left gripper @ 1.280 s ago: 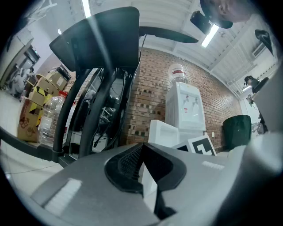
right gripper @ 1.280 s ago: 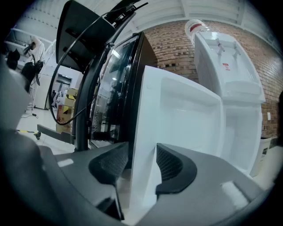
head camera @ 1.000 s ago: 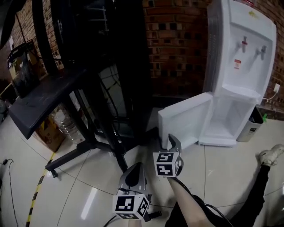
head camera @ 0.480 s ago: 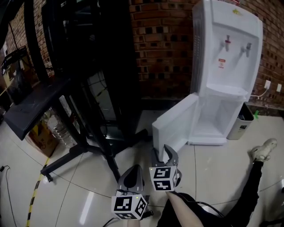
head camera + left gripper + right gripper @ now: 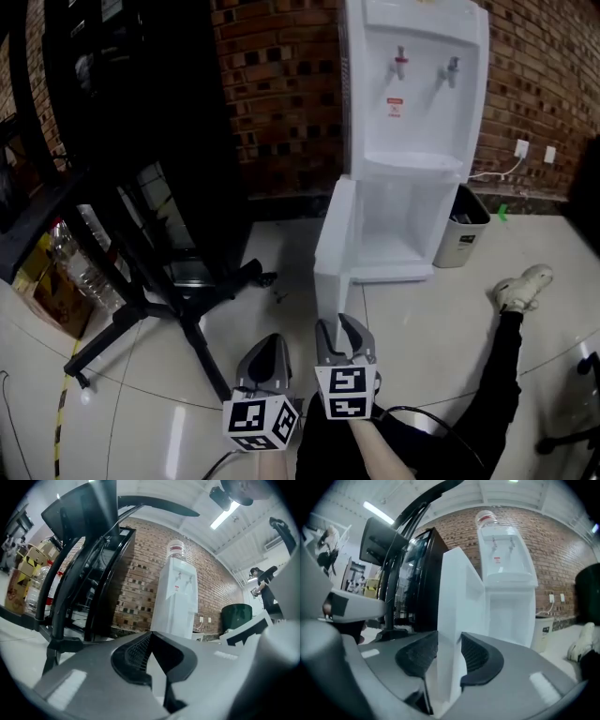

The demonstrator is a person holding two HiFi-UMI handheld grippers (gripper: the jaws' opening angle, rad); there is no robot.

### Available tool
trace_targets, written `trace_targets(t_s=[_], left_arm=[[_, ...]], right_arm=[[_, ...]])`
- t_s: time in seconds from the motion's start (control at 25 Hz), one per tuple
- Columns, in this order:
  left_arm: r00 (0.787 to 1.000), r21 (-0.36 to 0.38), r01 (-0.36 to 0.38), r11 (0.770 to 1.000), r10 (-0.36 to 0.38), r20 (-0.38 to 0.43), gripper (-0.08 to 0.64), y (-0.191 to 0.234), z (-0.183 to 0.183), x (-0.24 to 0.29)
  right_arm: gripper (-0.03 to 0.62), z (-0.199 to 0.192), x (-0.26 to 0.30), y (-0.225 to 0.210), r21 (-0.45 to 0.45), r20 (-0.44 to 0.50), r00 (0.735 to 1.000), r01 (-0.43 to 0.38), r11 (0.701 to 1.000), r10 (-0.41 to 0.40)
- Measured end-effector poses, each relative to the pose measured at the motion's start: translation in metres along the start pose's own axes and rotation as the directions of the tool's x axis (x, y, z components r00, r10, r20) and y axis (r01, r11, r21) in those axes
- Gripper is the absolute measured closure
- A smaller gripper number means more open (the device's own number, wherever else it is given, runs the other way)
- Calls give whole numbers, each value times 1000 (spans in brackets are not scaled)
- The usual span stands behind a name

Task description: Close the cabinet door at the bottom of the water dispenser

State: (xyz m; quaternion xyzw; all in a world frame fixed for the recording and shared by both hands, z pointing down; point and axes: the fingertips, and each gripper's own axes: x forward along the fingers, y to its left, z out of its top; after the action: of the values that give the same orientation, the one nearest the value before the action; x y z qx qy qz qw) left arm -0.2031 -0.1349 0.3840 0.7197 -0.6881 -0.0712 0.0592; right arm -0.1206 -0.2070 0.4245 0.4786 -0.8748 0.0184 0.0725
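The white water dispenser (image 5: 412,84) stands against the brick wall with its bottom cabinet (image 5: 405,225) open. The white cabinet door (image 5: 333,253) is swung out towards me, nearly edge-on. My right gripper (image 5: 341,328) is level at the door's free edge. In the right gripper view the door's edge (image 5: 454,602) sits between the closing jaws of that gripper (image 5: 449,653), and I see no pad pressing on it. My left gripper (image 5: 265,352) hangs beside it to the left, shut and empty. The left gripper view shows the dispenser (image 5: 176,597) beyond that gripper's closed tips (image 5: 151,637).
A black rack on splayed legs (image 5: 141,159) stands left of the door. A small grey bin (image 5: 462,230) sits right of the dispenser. A person's leg and white shoe (image 5: 523,286) lie at the right. Bottles and a cardboard box (image 5: 56,281) are at far left.
Both grippers have moved across the floor to the dispenser. The door, seen from its side before, is now edge-on, and the right gripper has reached its free edge.
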Motion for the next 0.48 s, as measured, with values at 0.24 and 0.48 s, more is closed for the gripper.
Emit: trace_targets(t_s=[0.24,0.48], left_arm=[[994,35,107,994,-106,-25,545,-60,-5,21],[975,52,219,974,-216,-55,545,-123,-17,51]], right_arm=[[451,-6,-37,-61,77,-5,993,119,990,-119],[583,-11,-56,-131,78,-1,957,288,954,-289]])
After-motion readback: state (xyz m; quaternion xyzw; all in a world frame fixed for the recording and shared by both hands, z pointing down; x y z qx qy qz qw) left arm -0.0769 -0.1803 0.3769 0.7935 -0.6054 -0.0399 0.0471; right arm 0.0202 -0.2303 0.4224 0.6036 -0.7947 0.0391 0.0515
